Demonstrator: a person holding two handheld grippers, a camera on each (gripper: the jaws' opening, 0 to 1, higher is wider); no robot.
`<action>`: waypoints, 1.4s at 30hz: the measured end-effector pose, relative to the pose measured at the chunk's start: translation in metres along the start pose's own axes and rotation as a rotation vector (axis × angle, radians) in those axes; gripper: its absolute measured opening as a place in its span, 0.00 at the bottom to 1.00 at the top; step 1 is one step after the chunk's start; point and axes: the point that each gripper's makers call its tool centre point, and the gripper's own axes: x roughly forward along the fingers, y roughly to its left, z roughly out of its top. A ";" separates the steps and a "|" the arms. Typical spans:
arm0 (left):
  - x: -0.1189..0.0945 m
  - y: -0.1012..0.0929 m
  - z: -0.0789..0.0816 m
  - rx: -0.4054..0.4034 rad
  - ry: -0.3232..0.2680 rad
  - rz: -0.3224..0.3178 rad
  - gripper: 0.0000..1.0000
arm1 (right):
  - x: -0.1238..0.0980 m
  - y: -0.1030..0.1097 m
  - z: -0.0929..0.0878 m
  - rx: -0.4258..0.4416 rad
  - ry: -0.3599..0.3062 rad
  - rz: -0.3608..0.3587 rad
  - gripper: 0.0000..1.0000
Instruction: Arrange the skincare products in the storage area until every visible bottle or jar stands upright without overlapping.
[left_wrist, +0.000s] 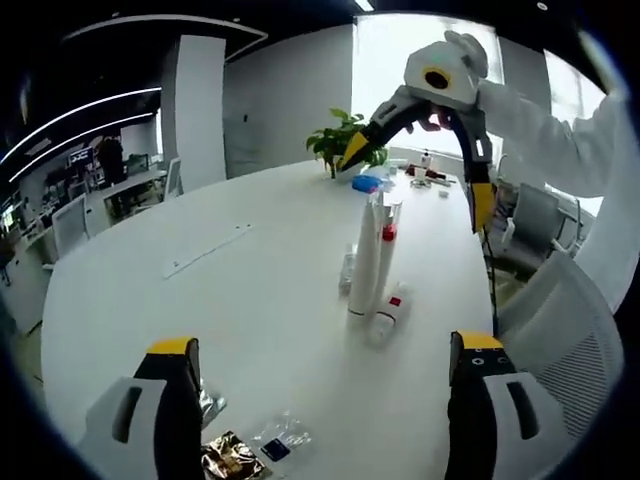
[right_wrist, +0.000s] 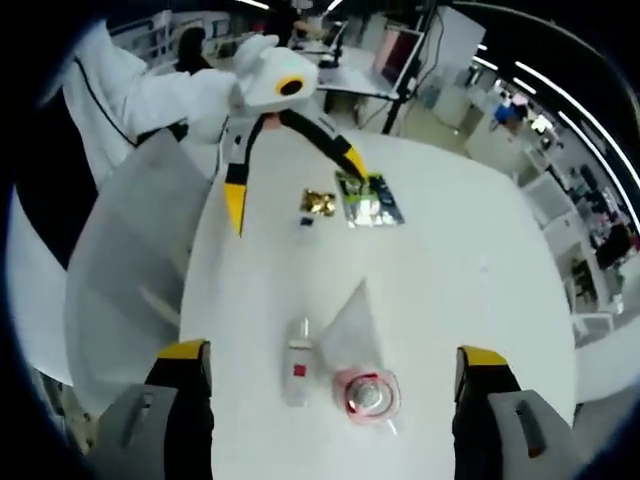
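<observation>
Right, the left gripper (left_wrist: 325, 365) hung spread wide over the white table (left_wrist: 250, 290), foil packets (left_wrist: 235, 458) cut off between its jaws. Beyond, tall white tubes (left_wrist: 368, 258) stood upright, a small bottle (left_wrist: 388, 312) lying beside them. Farther, the right gripper (left_wrist: 418, 172) hovered, also spread.

The right claw (right_wrist: 330, 385) hangs over the white desk (right_wrist: 470, 270) with its yellow-tipped jaws spread wide and nothing between them. Just ahead of it, between the jaws, a small white bottle (right_wrist: 298, 372) with a red mark lies flat beside a clear, red-trimmed jar (right_wrist: 366, 396) seen from above. Farther ahead, a gold packet (right_wrist: 319, 202) and a shiny wrapper (right_wrist: 368, 201) lie near the left claw (right_wrist: 295, 190), which hangs open across the desk, held by a white sleeve (right_wrist: 150, 95).
</observation>
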 end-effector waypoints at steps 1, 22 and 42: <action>-0.002 0.001 -0.001 -0.010 -0.003 0.002 0.99 | -0.001 0.000 0.000 0.011 -0.007 -0.006 1.00; -0.041 0.011 -0.013 -0.061 -0.021 0.134 0.99 | -0.019 0.013 -0.032 0.130 -0.066 -0.114 1.00; -0.056 0.006 -0.022 -0.098 -0.045 0.168 0.99 | -0.015 0.035 -0.057 0.197 -0.085 -0.153 1.00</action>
